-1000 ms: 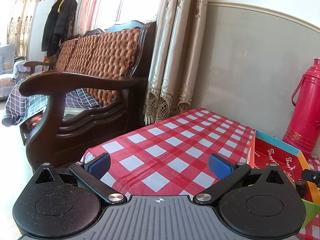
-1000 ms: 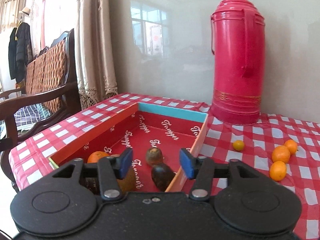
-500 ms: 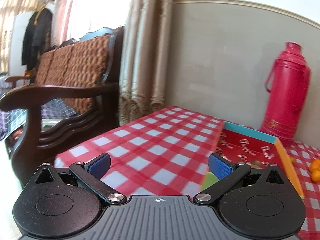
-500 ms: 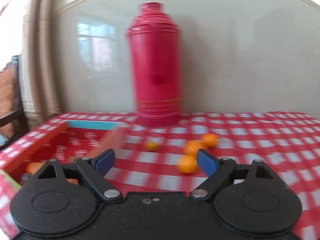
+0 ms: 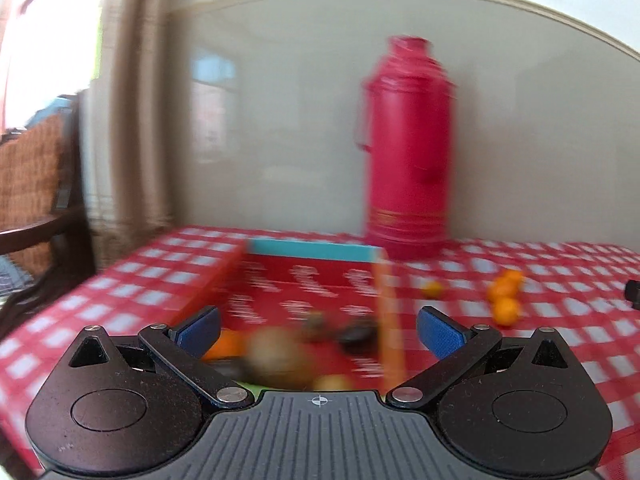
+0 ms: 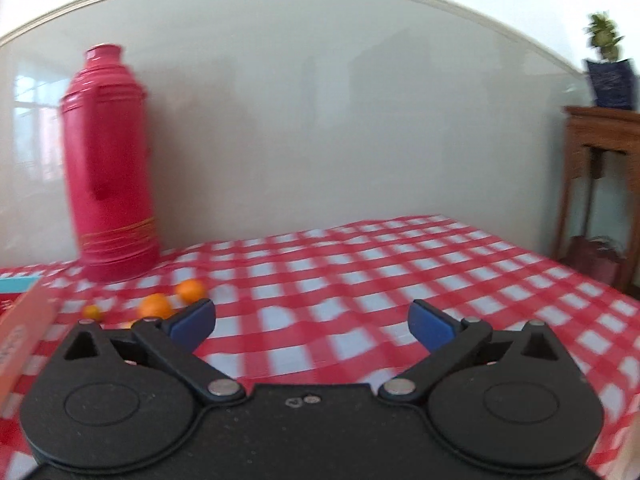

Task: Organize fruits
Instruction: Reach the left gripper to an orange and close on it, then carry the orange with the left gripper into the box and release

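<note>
Left wrist view: left gripper, jaws released, empty; red box on desk holds blurred fruits; oranges lie loose right of it.
Right wrist view: right gripper, jaws released, empty; oranges near thermos.

Bright daylight, blown-out window upper left of the left view. Heavy motion blur in both views; only each tool body stays sharp. Fisheye bends edges, dark corners.
</note>
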### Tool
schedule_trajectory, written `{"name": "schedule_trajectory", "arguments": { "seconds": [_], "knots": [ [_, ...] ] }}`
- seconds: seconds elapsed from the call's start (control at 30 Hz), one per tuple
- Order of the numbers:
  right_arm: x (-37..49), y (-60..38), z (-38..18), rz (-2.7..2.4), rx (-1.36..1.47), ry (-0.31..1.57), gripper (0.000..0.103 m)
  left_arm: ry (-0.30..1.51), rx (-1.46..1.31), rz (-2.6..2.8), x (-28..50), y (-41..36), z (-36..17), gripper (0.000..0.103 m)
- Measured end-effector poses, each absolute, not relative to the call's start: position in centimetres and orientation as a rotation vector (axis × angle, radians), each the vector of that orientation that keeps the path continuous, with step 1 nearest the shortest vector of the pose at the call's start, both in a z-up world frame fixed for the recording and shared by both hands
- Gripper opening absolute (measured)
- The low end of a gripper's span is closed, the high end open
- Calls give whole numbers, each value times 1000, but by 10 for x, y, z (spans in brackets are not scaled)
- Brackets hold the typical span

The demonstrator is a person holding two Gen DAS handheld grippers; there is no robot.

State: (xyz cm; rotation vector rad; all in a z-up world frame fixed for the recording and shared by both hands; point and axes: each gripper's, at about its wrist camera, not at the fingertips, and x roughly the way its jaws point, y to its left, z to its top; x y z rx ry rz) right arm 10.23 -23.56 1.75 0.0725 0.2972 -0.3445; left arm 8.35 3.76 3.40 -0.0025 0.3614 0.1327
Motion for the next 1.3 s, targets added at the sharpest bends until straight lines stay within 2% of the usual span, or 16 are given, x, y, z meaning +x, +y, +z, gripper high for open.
{"name": "schedule_trajectory", "arguments": {
  "seconds": [0.43,0.47,0.53,0.67,0.73,0.87,0.9,1.3],
  "knots": [
    [78,-294,11,-488,105,300,98,504,93,-117,179,-86,20,101],
    [77,-298,11,-484,114,299,98,509,100,-130,184,-91,18,98],
    [74,-301,12,-481,124,296,98,533,118,-157,196,-99,13,83],
    [73,-307,13,-471,146,295,98,579,129,-162,217,-108,2,71],
    [72,-310,13,-465,158,293,98,603,120,-164,226,-109,-4,51],
    [72,-313,13,-453,188,296,98,629,106,-167,234,-111,-12,39],
    [72,-313,13,-448,194,296,98,629,108,-172,233,-109,-12,33],
    [76,-298,14,-383,172,296,98,582,73,-145,218,-94,0,32]
  ]
}}
